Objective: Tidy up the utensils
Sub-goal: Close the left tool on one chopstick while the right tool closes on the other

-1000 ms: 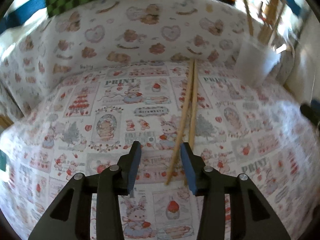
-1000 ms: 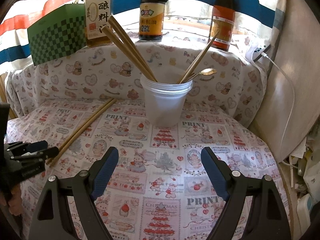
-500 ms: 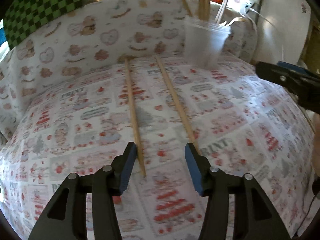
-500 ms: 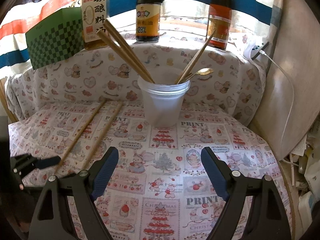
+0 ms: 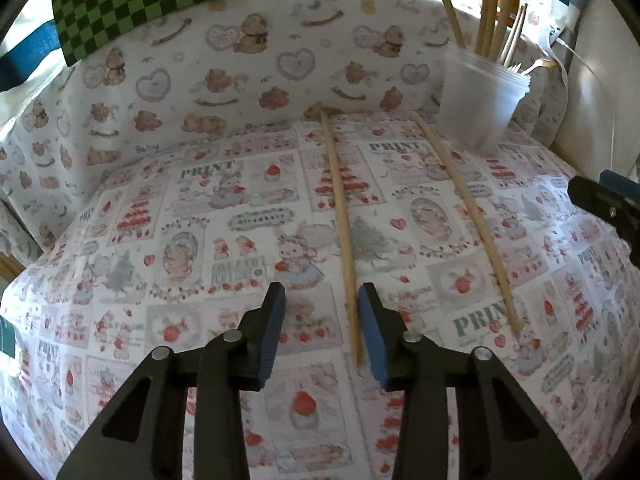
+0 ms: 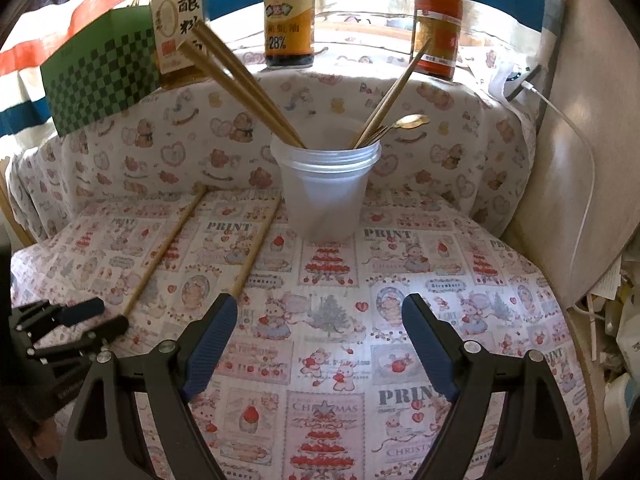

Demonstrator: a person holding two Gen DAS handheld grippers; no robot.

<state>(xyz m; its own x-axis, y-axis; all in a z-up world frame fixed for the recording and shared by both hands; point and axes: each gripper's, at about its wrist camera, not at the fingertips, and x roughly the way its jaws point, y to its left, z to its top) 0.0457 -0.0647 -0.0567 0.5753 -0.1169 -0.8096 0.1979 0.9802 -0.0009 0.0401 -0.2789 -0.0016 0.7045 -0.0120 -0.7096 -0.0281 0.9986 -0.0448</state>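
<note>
Beside the translucent plastic cup [image 6: 325, 196], on its left as the right wrist view shows it, two long pale wooden chopsticks lie flat on the surface [image 6: 460, 292], which is covered by a white cloth printed with red Christmas pictures. Of these, the chopstick nearer the cup [image 5: 464, 220] runs from just beside the cup's base out towards the camera; the farther chopstick [image 5: 342, 232] lies apart from it, not touching it.

The left gripper [image 5: 322, 330] has the near end of that farther chopstick between its blue pads. Its jaws have just been closing, yet they are parted, and the stick sits close to one pad (whether it touches cannot be told).

The right gripper [image 6: 318, 346] hovers in front of the cup with jaws spread wide and nothing between them.

Standing in the cup are more wooden chopsticks [image 6: 244, 88] leaning left, thinner sticks leaning right, and a gold-coloured metal spoon [image 6: 408, 122].

Behind the cup, on a ledge draped in teddy-bear cloth, stand three sauce bottles [image 6: 289, 20] and a green chequered box [image 6: 100, 80].
</note>
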